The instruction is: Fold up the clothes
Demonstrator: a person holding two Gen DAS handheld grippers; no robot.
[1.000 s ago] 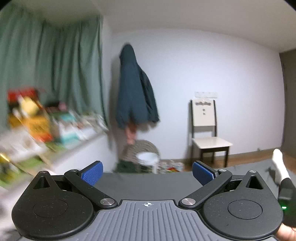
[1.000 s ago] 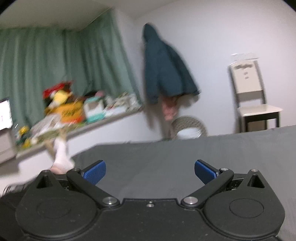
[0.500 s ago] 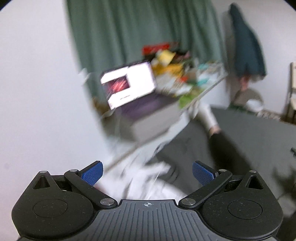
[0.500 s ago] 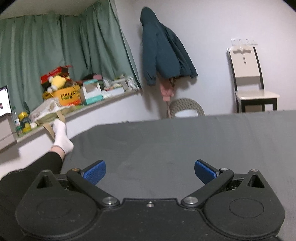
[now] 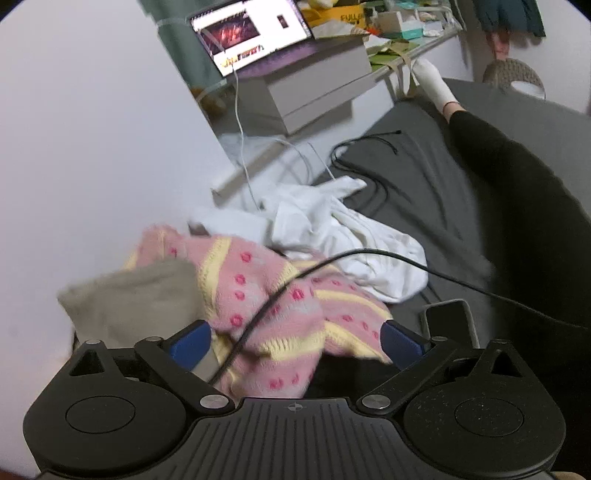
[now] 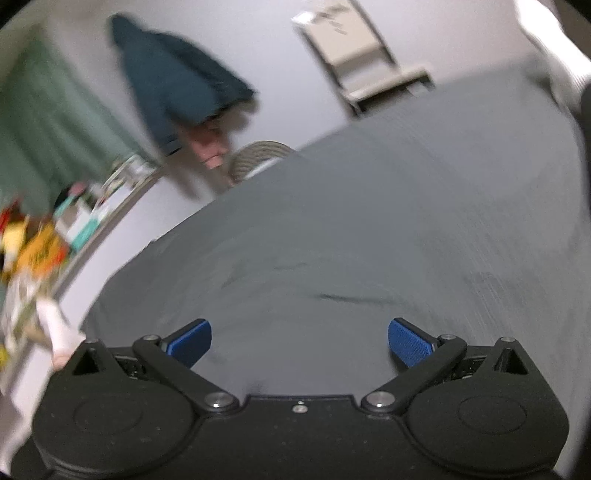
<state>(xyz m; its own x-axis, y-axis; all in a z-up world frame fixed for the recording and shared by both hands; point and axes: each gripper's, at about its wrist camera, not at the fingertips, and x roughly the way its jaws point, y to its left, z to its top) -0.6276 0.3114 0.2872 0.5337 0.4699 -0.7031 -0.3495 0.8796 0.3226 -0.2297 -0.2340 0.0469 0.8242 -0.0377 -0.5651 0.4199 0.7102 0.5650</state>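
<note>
Both tools have their blue pads spread wide and pinch nothing. Left tool (image 5: 293, 341) hangs low over a heap of clothes on the bed (image 5: 424, 184), which has a dark grey sheet. Between its pads lies a fluffy pink sweater (image 5: 273, 291) with yellow stripes and small pink-red dots. It is all crumpled up, not folded. A thin black cable (image 5: 369, 254) runs across the top of it. Just to the left of the sweater is a soft beige cloth (image 5: 136, 295), also bunched up and a bit blurry. Behind the sweater is a white garment (image 5: 343, 236), rumpled and spread out, touching the pink one. A dark phone (image 5: 448, 319) lies flat on the sheet near the right pad. On the right side, a person's leg (image 5: 517, 177) in black cloth stretches away, with a white sock (image 5: 432, 83) at the far end. Farther back, by the wall, an open laptop (image 5: 251, 29) glows on a grey box.

Right tool (image 6: 299, 339) is over the bare grey sheet (image 6: 369, 236), with no clothes under it. That view is blurry. Far away a dark blue-green jacket (image 6: 173, 88) hangs on the wall, and a pale chair (image 6: 365, 62) stands beside the bed.
</note>
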